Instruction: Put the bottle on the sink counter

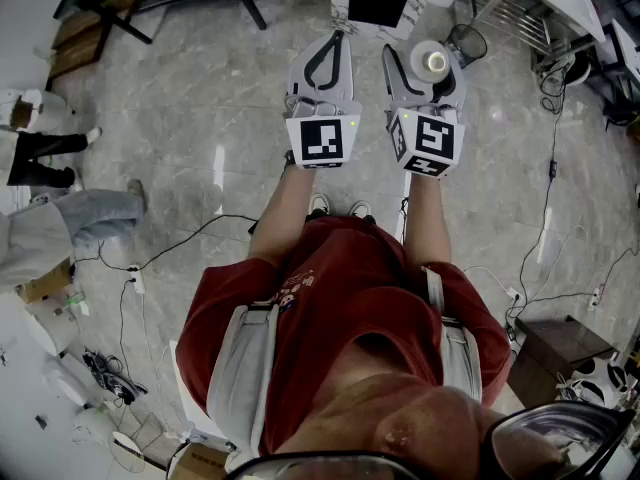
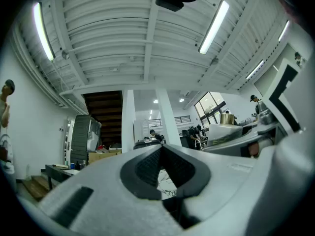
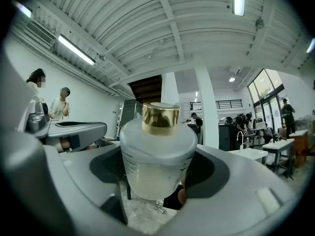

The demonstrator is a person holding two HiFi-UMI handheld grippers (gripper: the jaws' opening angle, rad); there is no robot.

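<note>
Nearest in the head view is the person's red shirt (image 1: pixel 340 298) with grey harness straps (image 1: pixel 245 368) over it. Both forearms reach out over a marble floor (image 1: pixel 200 118) strewn with cables. The left gripper (image 1: pixel 335 40) and right gripper (image 1: pixel 424 72) are held side by side, far from any surface, which looks like carrying rather than placing. The bottle (image 1: pixel 435 61) sits in the right one, seen from above as a pale disc with a light cap. I cannot pick out a sink counter for certain here.

In the left gripper view, the grey jaws fill the near foreground. Their tips meet, leaving only a small diamond gap between the dark pads with nothing in it. The gripper is closed and idle, probably kept clear of the load.

In the right gripper view, the bottle stands upright just ahead of the camera. The wide-set jaws clamp its body from left and right, low on its sides, likely to keep it level. It is squat, round-shouldered and frosted, with pale liquid in its lower part, faint print down the left side and a shiny gold cap (image 3: pixel 160 118). Beyond it lies a bright hall with people far off.
</note>
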